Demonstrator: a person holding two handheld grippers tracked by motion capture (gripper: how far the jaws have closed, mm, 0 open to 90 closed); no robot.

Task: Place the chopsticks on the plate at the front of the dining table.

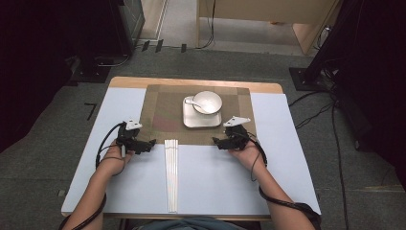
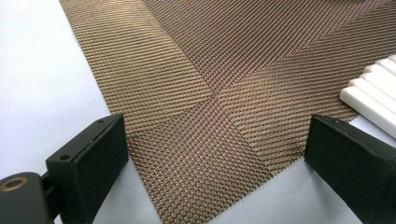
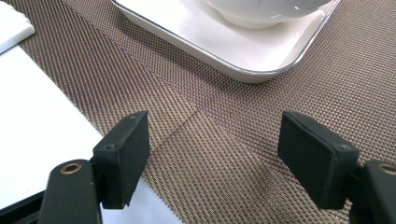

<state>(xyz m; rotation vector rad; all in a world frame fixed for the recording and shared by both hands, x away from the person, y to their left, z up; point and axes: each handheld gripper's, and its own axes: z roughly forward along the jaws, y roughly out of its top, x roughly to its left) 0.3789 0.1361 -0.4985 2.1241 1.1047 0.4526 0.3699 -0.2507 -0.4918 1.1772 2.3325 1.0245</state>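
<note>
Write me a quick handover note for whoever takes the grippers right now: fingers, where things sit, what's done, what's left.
Left gripper: fingers open, nothing between them, low over the near left corner of the woven placemat.
Right gripper: fingers open, nothing held, at the placemat's near edge, in front of the square plate.
Things: white bowl sits on the plate with a white spoon in it; white chopsticks lie bundled on the table between the hands, tips at the placemat's edge.
Done: bowl, spoon and plate are placed.
Left: probably the chopsticks, still untouched.
</note>
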